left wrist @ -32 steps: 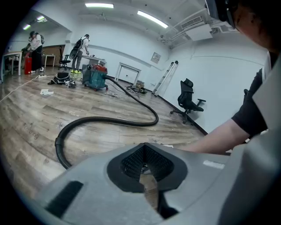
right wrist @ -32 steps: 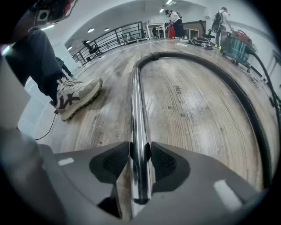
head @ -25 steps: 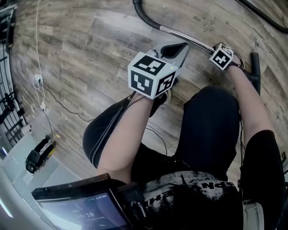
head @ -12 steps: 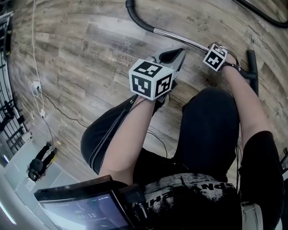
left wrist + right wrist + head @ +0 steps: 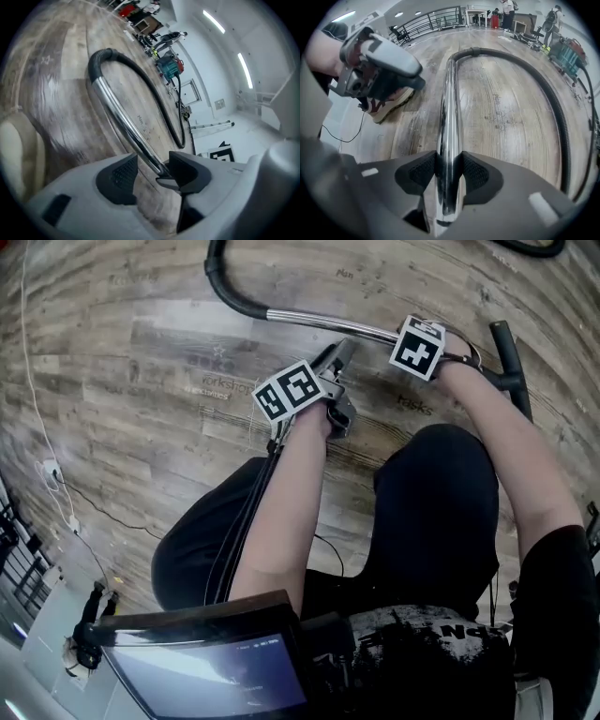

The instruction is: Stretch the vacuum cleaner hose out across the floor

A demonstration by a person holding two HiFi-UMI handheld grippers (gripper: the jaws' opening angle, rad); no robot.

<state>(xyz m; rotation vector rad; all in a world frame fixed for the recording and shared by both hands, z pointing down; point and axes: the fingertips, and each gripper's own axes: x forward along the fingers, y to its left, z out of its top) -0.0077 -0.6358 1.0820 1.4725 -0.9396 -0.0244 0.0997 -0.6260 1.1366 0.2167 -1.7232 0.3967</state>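
Clamping the shiny chrome vacuum tube (image 5: 449,117) is your right gripper (image 5: 449,172) — fingers pressed tight on both sides of it, pointing steeply down at the grey-brown wood-plank floor (image 5: 141,399). Your left gripper (image 5: 151,169) has just been opening its fingers. They now stand spread, with the same tube running through the gap close by one pad, not pinched. The tube runs crosswise in front of your knees. The black ribbed vacuum hose (image 5: 221,285) joins its far end and bends back in a long loop over the planks — well clear of both grippers.
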